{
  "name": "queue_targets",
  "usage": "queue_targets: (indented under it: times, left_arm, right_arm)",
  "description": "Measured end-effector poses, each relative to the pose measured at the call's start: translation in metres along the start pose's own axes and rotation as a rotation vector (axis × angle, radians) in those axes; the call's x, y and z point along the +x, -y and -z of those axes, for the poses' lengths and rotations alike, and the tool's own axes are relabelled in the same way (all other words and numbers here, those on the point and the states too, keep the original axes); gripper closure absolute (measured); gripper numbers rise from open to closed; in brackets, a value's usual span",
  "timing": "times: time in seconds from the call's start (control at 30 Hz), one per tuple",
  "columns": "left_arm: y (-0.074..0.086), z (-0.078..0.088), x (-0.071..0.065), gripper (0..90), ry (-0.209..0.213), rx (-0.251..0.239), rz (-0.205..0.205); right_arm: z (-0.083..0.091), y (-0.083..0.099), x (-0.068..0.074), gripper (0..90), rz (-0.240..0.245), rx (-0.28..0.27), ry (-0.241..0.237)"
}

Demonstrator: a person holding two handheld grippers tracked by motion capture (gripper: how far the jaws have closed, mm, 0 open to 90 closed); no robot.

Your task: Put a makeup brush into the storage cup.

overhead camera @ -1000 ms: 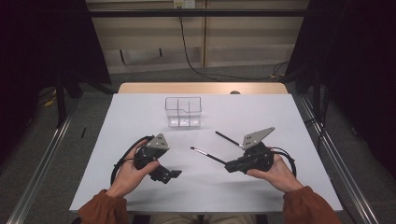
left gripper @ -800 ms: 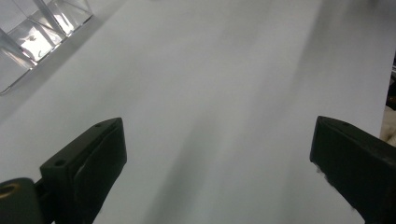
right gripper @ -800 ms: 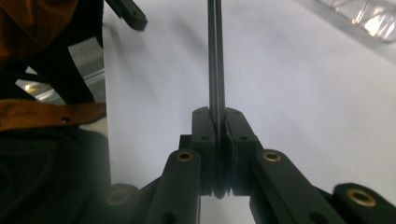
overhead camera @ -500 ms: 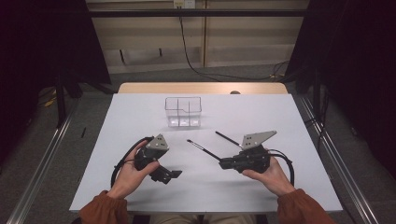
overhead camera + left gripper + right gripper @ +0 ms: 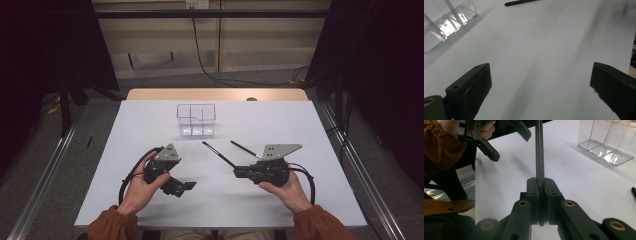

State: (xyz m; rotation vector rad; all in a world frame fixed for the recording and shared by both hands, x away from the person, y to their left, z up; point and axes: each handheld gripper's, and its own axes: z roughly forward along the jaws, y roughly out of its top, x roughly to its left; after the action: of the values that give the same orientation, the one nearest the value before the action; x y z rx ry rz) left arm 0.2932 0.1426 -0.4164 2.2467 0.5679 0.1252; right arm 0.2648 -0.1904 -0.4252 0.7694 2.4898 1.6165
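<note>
- Your right gripper's fingers (image 5: 541, 185) are pressed together on a thin black stick, a slim pen-like rod (image 5: 539, 150), pinching it near one end so the rest juts straight out ahead of them.
- Seen from the high view, your right gripper (image 5: 239, 172) sits low over the white desk (image 5: 280, 125) with your right hand (image 5: 282, 190) under it, and the held black stick (image 5: 218, 154) slants up and to the left, toward the middle of the desk.
- Your left gripper's fingers (image 5: 477, 82) are spread wide, with bare white desk surface between them and nothing pinched.
- From above, your left gripper (image 5: 184, 187) rests near the front left of the desk in your left hand (image 5: 141, 187), pointing toward the right, well apart from the held stick.
- A second thin black stick (image 5: 245, 149) lies flat on the desk just beside your right gripper's grey plate, right of the held one and apart from it.
- A clear plastic box with inner dividers (image 5: 196, 120) stands upright at the middle back of the desk, beyond both sticks; its compartments look empty of sticks.
- In the right gripper view, the same clear box (image 5: 607, 141) stands at the upper right and your left gripper (image 5: 509, 141) at the upper left.
</note>
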Motion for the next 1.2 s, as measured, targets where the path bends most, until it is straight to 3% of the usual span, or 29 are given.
queue_targets:
  times: [0.13, 0.23, 0.43, 0.5, 0.77, 1.03, 1.2]
  left_arm:
    - [0.000, 0.002, -0.001, 3.8, -0.007, -0.043, 0.008]
    - [-0.001, 0.006, -0.002, 3.8, -0.001, -0.119, 0.032]
    - [-0.004, 0.008, -0.003, 3.5, 0.038, -0.196, 0.057]
    - [-0.006, 0.006, -0.004, 4.0, 0.052, -0.209, 0.044]
    - [-0.015, 0.002, -0.009, 2.9, 0.034, -0.274, 0.028]
    - [-0.020, 0.002, -0.011, 3.1, 0.029, -0.331, 0.046]
    - [-0.026, 0.000, -0.015, 3.7, 0.027, -0.373, 0.035]
  right_arm:
    - [-0.001, 0.000, 0.002, 84.0, 0.005, -0.010, -0.002]
    - [-0.001, -0.001, 0.002, 84.0, 0.003, -0.021, -0.001]
    - [-0.004, -0.003, 0.002, 84.0, 0.003, -0.039, -0.013]
    - [-0.005, -0.003, 0.003, 84.0, 0.005, -0.038, -0.015]
    - [-0.005, -0.003, 0.003, 84.0, 0.006, -0.055, -0.024]
    - [-0.006, -0.003, 0.004, 84.0, 0.014, -0.056, -0.025]
    - [-0.007, -0.003, 0.005, 84.0, 0.016, -0.055, -0.031]
